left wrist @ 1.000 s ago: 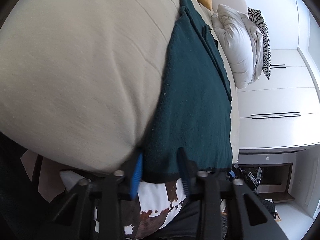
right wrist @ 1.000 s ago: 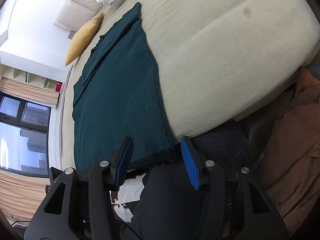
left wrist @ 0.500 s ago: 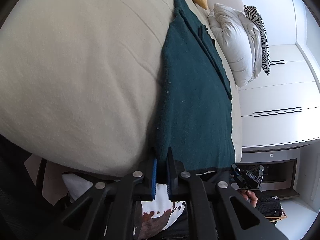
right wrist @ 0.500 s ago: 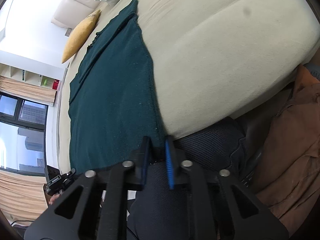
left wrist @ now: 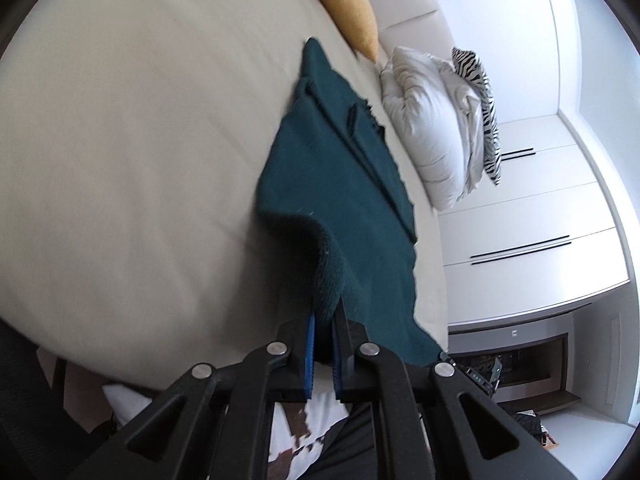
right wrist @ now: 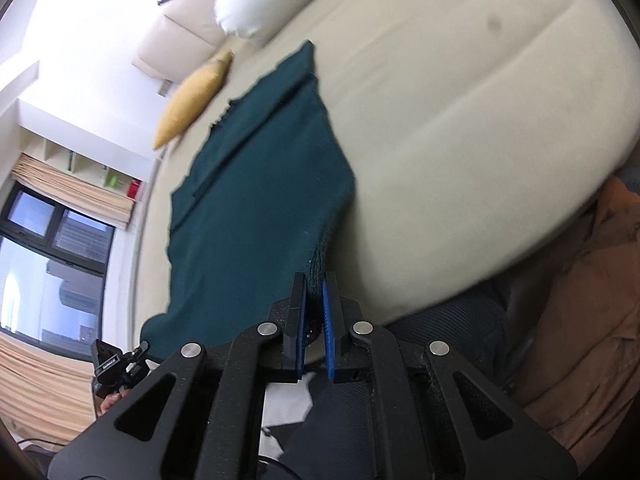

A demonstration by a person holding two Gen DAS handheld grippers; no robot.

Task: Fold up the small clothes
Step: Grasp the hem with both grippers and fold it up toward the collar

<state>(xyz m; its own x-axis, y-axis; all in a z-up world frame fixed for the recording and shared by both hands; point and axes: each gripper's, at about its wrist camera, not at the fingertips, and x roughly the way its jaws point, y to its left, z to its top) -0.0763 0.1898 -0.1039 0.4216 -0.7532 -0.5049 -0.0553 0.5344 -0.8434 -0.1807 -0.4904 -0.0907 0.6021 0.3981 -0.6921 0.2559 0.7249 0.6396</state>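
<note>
A: On the bed (left wrist: 120,140), where's the garment?

B: The dark green garment (left wrist: 340,184) lies flat, its near hem raised. The left hand-held gripper (left wrist: 323,320) and right hand-held gripper (right wrist: 315,286) each pinch 1 near corner.

A: Next?

B: Likely carry both corners evenly toward the far edge, near the yellow cushion (right wrist: 192,100).

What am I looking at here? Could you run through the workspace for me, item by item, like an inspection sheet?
Surface: cream bed.
Job's things: green garment spread on it, near corners lifted.
Clutter: yellow cushion, white duvet, zebra pillow at the far end.
Grippers: left gripper and right gripper each shut on a near corner.
Cables: nothing seen.
Surroundings: white cabinets, window, curtains.
</note>
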